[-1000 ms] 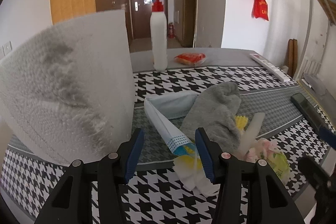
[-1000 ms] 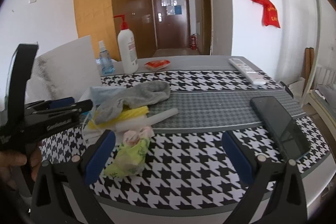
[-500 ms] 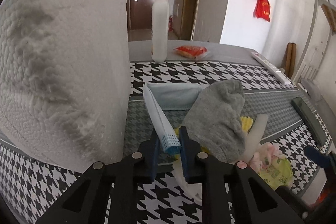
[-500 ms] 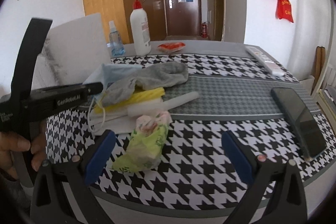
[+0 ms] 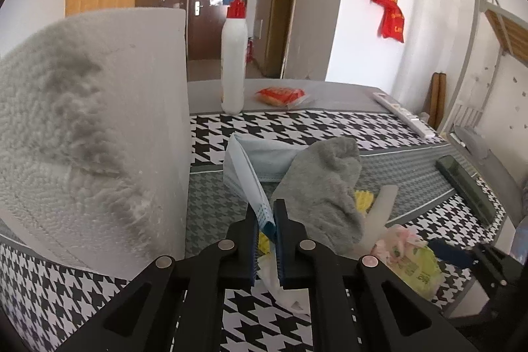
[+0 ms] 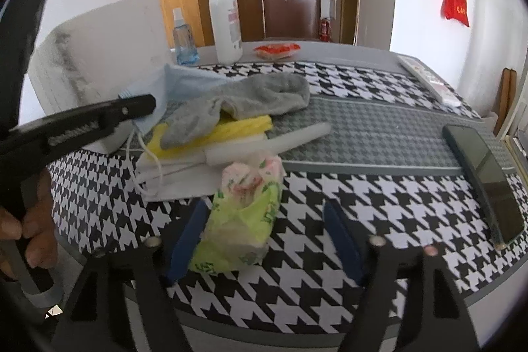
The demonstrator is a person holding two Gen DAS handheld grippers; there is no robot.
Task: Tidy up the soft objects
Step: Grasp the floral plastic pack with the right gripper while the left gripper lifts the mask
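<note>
My left gripper is shut on the near edge of a light blue face mask, which lifts off the pile; it also shows in the right wrist view. A grey sock lies over yellow cloth and white folded tissue. My right gripper is open around a green tissue pack, its left finger beside the pack. The left gripper shows at left in the right wrist view.
A big white paper roll stands close on the left. A pump bottle, a small spray bottle and a red packet stand at the back. A phone and a remote lie on the right of the houndstooth table.
My left gripper has closed on the mask's edge and raised it a little. My right gripper has moved forward and narrowed around the green tissue pack.
</note>
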